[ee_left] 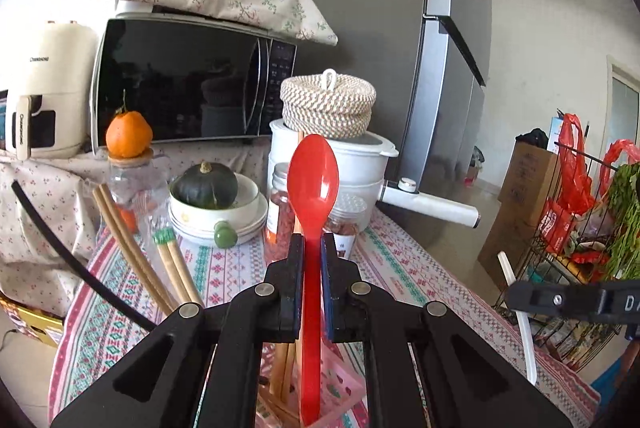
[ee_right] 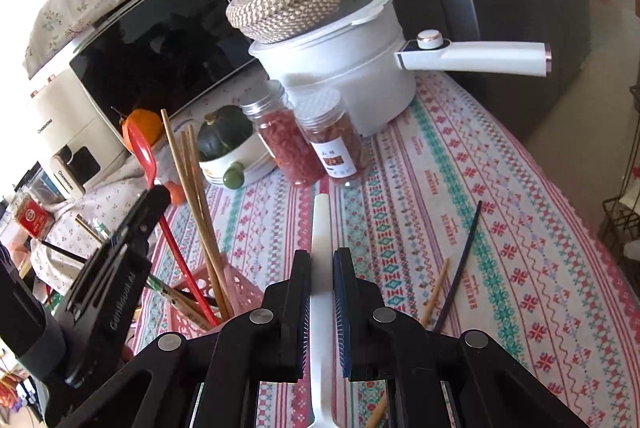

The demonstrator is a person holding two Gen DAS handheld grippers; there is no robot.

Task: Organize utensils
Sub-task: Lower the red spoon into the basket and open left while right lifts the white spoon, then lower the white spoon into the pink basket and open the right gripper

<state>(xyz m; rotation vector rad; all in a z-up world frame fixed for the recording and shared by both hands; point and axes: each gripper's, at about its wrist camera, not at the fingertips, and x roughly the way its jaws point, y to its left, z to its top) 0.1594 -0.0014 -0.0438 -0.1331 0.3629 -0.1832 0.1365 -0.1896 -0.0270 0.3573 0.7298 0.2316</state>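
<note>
Left wrist view: the left gripper (ee_left: 310, 240) is closed on a red spoon (ee_left: 313, 184), clamped on the handle just below the bowl; the bowl points up and away from the camera, the long axis runs along the fingers, and the handle end is lowered into a pink basket (ee_left: 340, 388) where wooden chopsticks (ee_left: 280, 368) already stand. More chopsticks (ee_left: 132, 248) are seen leaning at the left over the patterned tablecloth (ee_left: 400, 268). The right gripper (ee_left: 560, 298) is seen at the right edge with a white utensil (ee_left: 520, 308) slanting through it. Step judged in hand: the spoon is being seated in the basket; the next move calls for the jaws to be released once the handle rests inside, and for the gripper to be drawn clear of the standing chopsticks. Right wrist view: the right gripper (ee_right: 322, 256) is closed on the white utensil (ee_right: 321, 228), whose long axis lies along the fingers, its far end pointing toward two jars (ee_right: 312, 140); its head is not identifiable. The pink basket (ee_right: 236, 292) is seen to the left, near it, holding the red spoon (ee_right: 140, 148) and chopsticks (ee_right: 192, 196). A dark chopstick (ee_right: 464, 256) and a wooden one (ee_right: 436, 288) lie loose on the cloth, not yet collected. The white utensil is judged next for the basket.
</note>
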